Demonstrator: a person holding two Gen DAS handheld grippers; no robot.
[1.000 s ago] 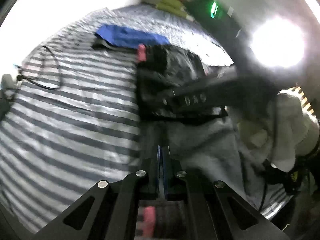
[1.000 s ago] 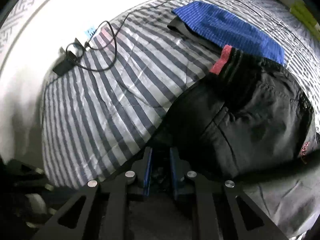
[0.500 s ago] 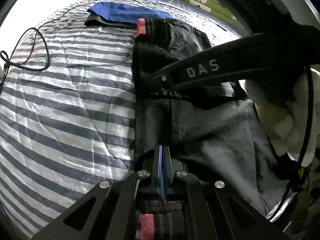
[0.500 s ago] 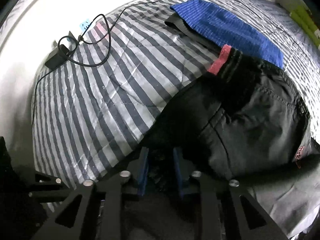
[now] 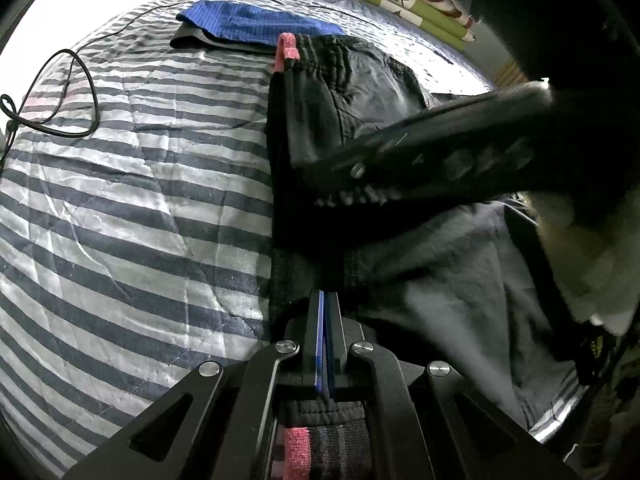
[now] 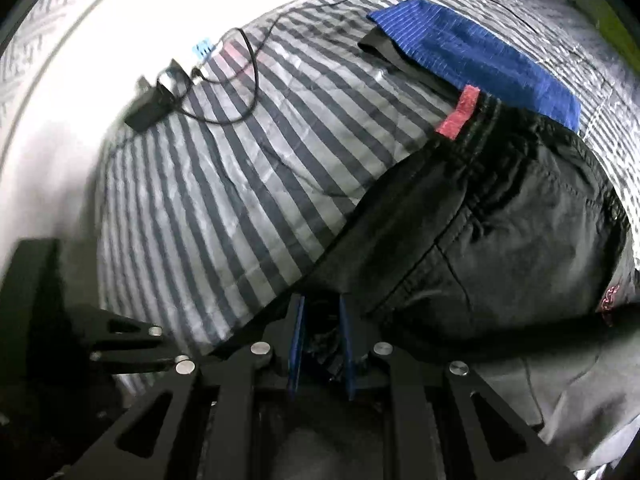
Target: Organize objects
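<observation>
The black shorts (image 5: 352, 92) lie on the striped bed (image 5: 132, 184), their red-tipped waistband (image 5: 286, 50) toward the far side. The left claw (image 5: 325, 308) is pressed together, pinching the shorts' near edge. The right claw (image 6: 322, 316) stands slightly apart, with bunched black fabric of the shorts gripped between its blue pads (image 6: 298, 336). Beyond lies a blue cloth (image 6: 480, 56); a black cable (image 5: 52, 92) loops at the bed's left.
</observation>
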